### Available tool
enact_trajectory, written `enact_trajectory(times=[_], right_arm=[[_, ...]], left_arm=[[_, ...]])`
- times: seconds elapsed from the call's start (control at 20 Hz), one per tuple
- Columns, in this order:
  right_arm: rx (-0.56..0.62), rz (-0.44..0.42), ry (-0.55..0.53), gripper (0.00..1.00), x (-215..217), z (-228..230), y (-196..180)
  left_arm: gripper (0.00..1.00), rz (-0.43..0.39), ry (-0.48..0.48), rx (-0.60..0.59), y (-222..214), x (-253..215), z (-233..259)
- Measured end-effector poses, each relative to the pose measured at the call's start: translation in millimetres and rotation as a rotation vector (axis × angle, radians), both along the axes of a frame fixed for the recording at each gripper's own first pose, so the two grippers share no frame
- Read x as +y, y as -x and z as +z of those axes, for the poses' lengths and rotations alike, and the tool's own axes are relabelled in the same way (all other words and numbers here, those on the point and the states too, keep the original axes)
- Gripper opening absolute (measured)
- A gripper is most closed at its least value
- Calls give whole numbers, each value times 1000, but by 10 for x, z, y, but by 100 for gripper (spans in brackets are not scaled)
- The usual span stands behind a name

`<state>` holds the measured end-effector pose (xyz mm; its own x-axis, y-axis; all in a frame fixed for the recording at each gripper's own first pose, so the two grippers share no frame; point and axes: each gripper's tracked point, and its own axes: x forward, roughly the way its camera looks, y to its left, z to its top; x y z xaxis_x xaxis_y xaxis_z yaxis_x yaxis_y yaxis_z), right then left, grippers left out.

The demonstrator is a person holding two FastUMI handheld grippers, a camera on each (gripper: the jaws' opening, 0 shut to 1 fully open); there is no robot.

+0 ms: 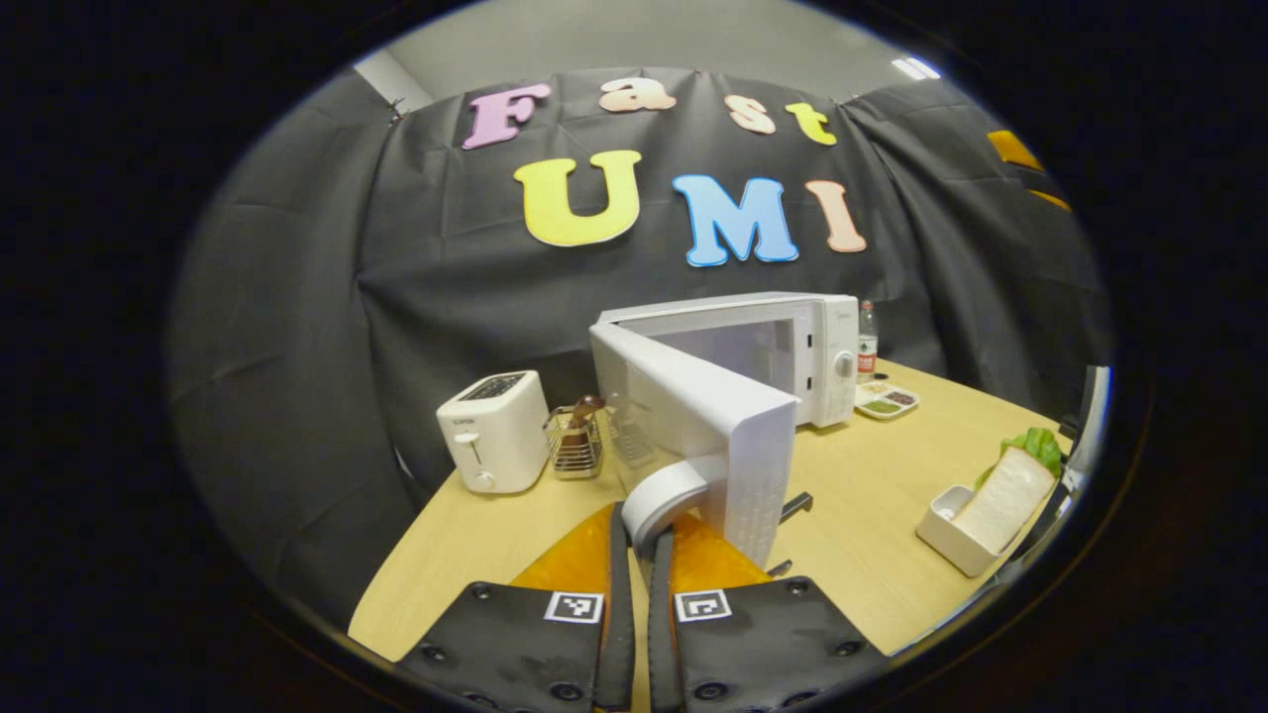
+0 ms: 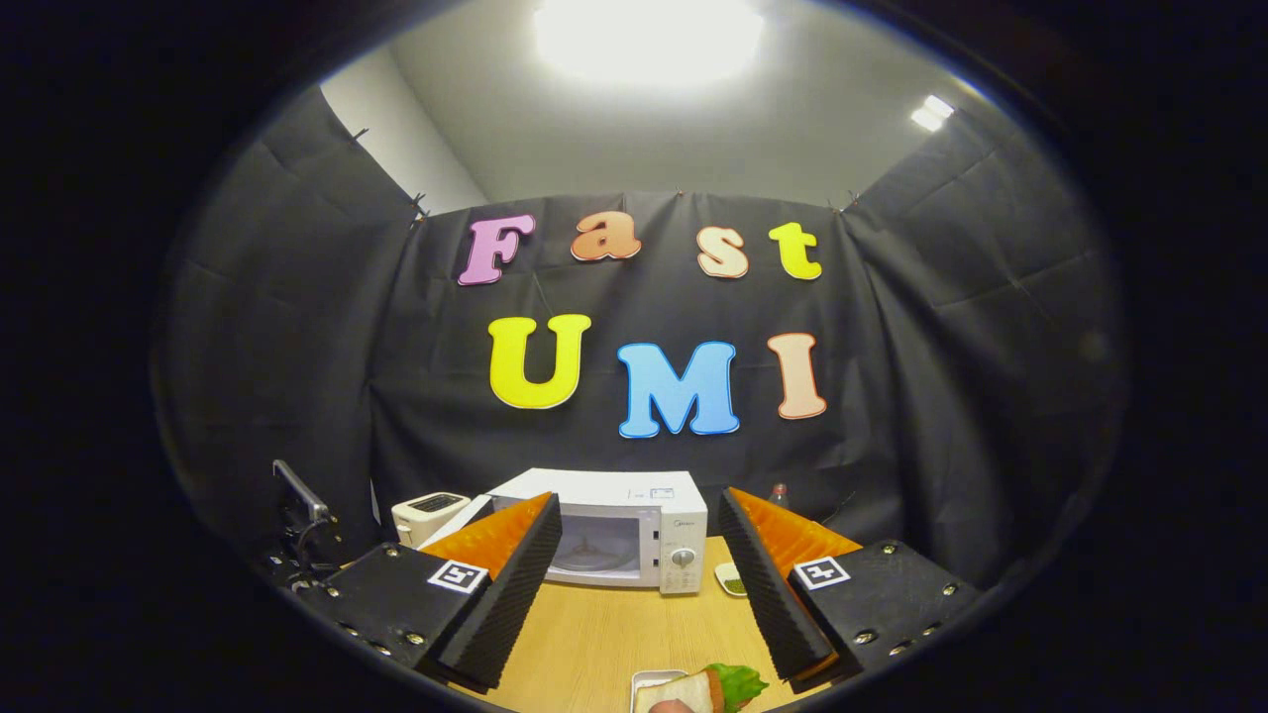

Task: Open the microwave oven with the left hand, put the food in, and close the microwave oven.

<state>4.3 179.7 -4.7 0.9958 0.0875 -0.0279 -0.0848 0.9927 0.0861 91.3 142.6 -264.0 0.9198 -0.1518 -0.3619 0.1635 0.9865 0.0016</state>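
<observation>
Centrally, microwave oven sits at mid-frame of the left gripper view, on the far part of the wooden table, long axis running left to right, cavity facing the camera. Its door is swung out on the left-side hinge, free edge pointing toward the lower centre of frame. Curved door handle sits between the fingers of the left gripper; jaws narrow, closed onto the handle. Control knob on the oven's right panel.

Right gripper view: same oven at lower centre, cavity visible. Right gripper spread wide, holding nothing, hovering above the table.

Food: sandwich with green lettuce stands tilted in a white tray at the right edge of the left gripper view, well apart from the oven. In the right gripper view it lies at bottom centre, just below the open fingers.

Around: white toaster left of the door, wire rack just beside it; small divided dish and bottle right of the oven.
</observation>
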Motion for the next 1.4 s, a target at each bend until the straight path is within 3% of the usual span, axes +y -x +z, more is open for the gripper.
enact_trajectory(times=[0.15, 0.3, 0.45, 0.5, 0.6, 0.85, 0.9, 1.0, 1.05, 1.2, 1.35, 1.4], right_arm=[[-2, -10, 4, 96, -7, 9, 9], [5, 0, 8, 96, -56, -1, -2], [16, 25, 10, 96, -146, -37, -79], [20, 35, 10, 96, -175, -46, -96], [38, 47, 4, 96, -265, -103, -136], [139, 87, -48, 96, -508, -406, -247], [165, 96, -57, 96, -542, -485, -274], [242, 122, -67, 96, -621, -713, -322], [283, 133, -79, 96, -656, -852, -319], [396, 174, -110, 96, -689, -1200, -318], [503, 214, -135, 97, -709, -1535, -295], [542, 225, -142, 97, -709, -1673, -271]], left_arm=[[14, 1, 29, 21, 46, 67, -13], [26, 51, 22, 23, 79, 135, -19], [65, 116, 35, 4, 240, 209, 133], [87, 137, 36, -3, 311, 226, 208], [100, 167, 27, -45, 410, 248, 451], [100, 214, 40, -175, 592, 116, 1255], [94, 218, 54, -195, 623, 54, 1393], [98, 221, 74, -232, 654, -59, 1642], [94, 222, 77, -252, 656, -116, 1759], [100, 224, 79, -303, 690, -256, 2060], [94, 234, 82, -335, 715, -371, 2264], [98, 240, 80, -341, 745, -402, 2303]])
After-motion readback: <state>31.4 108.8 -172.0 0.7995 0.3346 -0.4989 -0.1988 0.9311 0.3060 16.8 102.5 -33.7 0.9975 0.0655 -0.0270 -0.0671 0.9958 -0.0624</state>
